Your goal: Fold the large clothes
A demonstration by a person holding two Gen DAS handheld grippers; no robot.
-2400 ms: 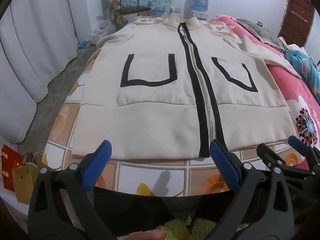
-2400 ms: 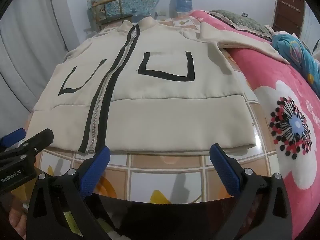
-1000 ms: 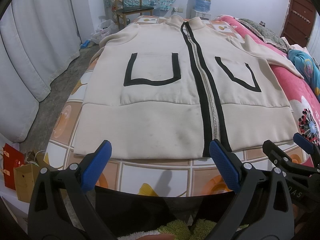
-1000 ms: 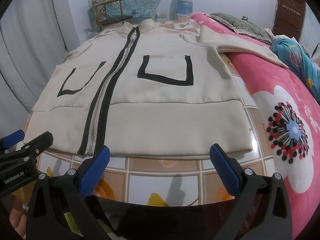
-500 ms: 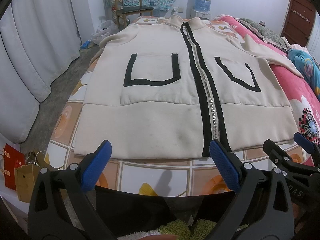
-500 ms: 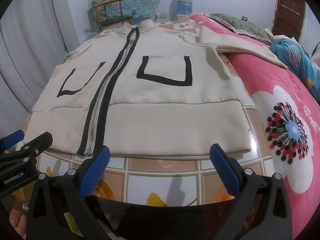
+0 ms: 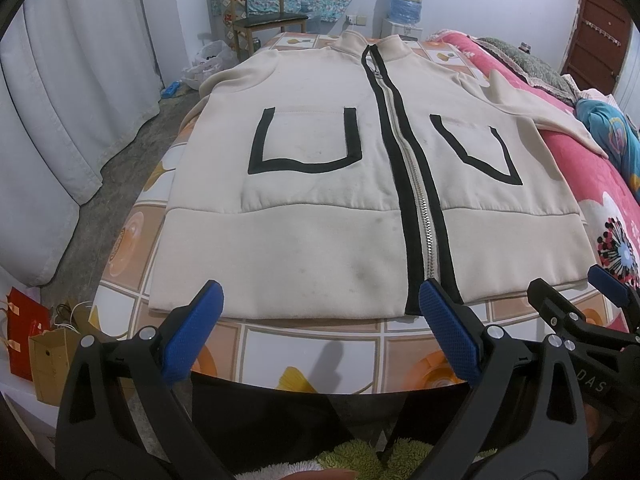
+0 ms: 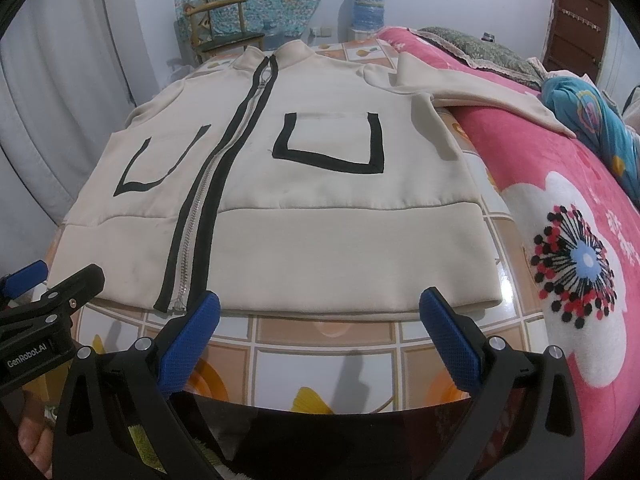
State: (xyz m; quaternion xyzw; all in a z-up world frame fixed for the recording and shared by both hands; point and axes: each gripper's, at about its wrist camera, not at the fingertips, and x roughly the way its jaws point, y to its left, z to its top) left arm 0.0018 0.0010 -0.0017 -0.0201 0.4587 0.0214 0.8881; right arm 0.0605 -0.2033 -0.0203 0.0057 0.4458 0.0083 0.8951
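A cream zip-up jacket [image 7: 320, 208] [image 8: 328, 240] with black zipper trim and two black U-shaped pocket outlines lies flat, front up, on the tiled table. Its right sleeve [image 8: 480, 92] stretches onto the pink bed. My left gripper [image 7: 320, 312] hovers open just short of the hem, left of the zipper. My right gripper [image 8: 320, 312] is open as well, near the hem right of the zipper. Each gripper shows at the edge of the other's view: the right one [image 7: 576, 304], the left one [image 8: 48, 280]. Neither touches the cloth.
The table [image 8: 328, 356] has an orange-and-white tile pattern with a glossy near edge. A pink flowered bed [image 8: 580, 240] adjoins on the right, with a blue bundle [image 8: 592, 120]. A wooden chair [image 7: 260, 16] and water bottle [image 7: 408, 4] stand beyond. White curtains [image 7: 60, 100] and paper bags [image 7: 28, 336] are at left.
Both grippers have crept slightly forward toward the jacket's hem and stayed open. The jacket has not moved.
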